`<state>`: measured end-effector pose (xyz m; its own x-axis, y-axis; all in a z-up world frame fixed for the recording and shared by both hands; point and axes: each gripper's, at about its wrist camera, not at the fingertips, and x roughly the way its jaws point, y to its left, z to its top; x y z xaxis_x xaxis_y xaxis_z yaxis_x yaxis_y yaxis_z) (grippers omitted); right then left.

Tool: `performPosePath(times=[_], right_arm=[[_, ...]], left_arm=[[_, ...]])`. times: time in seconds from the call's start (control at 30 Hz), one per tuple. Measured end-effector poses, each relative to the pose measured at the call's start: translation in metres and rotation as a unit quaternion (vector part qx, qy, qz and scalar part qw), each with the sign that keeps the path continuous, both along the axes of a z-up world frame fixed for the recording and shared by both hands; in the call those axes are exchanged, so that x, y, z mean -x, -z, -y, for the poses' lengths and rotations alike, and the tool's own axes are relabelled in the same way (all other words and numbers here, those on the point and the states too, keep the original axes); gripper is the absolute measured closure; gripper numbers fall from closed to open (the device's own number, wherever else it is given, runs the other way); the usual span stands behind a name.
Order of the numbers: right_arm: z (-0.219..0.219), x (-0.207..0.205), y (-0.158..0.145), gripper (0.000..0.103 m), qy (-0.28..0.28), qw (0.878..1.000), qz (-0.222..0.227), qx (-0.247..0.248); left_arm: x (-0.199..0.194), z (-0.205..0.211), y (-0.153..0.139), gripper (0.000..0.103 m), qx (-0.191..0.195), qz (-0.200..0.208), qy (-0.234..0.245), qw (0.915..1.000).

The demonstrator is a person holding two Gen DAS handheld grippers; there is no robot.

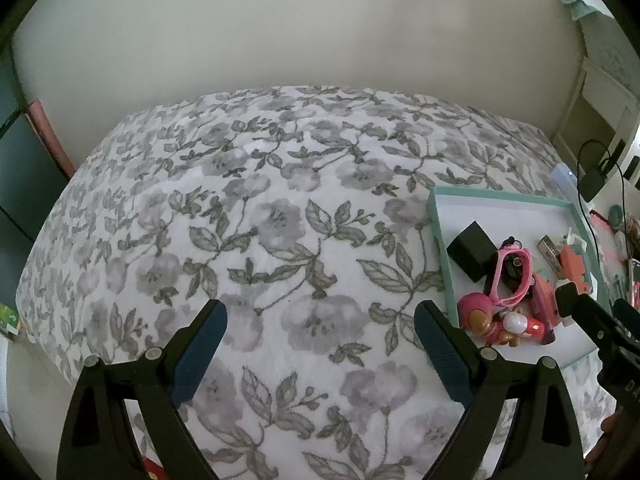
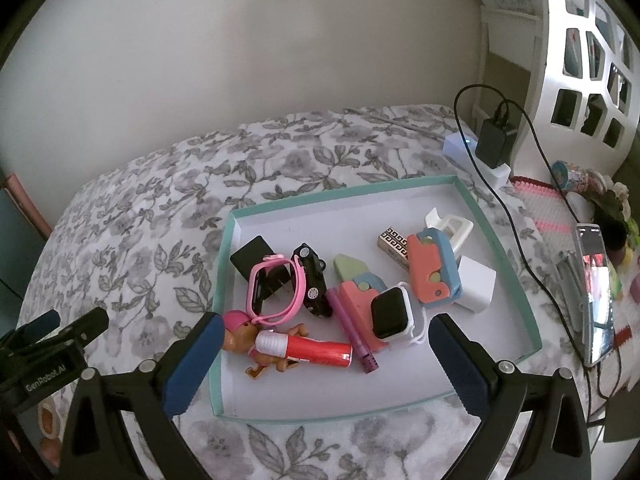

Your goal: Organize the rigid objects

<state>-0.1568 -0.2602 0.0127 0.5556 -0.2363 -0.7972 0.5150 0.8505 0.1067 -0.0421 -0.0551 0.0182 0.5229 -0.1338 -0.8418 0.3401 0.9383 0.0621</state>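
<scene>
Blue-padded fingers of the right tool (image 2: 324, 354) are hanging spread wide and gripping nothing, just over the near part of the shallow teal-rimmed cardboard tray (image 2: 507, 257) that is lying on the bed with the grey floral cover (image 2: 168, 216). Directly ahead of them, a red and white cylindrical tube (image 2: 308, 349) is lying across a small brown toy figure with a pink cap (image 2: 240, 330). Beside these, a pink-strapped child's watch (image 2: 267, 286) is leaning against a black toy car (image 2: 314, 286) and a black cube (image 2: 253, 259). A purple pen (image 2: 354, 334), a white-cased smartwatch (image 2: 390, 312), two coral and blue plastic toys (image 2: 434, 270) and a white cube (image 2: 476, 284) are crowding the tray's middle. The left tool (image 1: 320, 334) is hovering released over bare bedding, with the tray to its right.
</scene>
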Motion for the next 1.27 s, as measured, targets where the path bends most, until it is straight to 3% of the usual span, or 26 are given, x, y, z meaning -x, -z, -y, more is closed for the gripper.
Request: performPosePath(times=[1.27], right_arm=[[0.002, -0.0035, 0.0047, 0.0, -0.006, 1.0, -0.011, -0.002]], left_arm=[[-0.0016, -0.0012, 0.0026, 0.008, -0.016, 0.002, -0.007, 0.9999]])
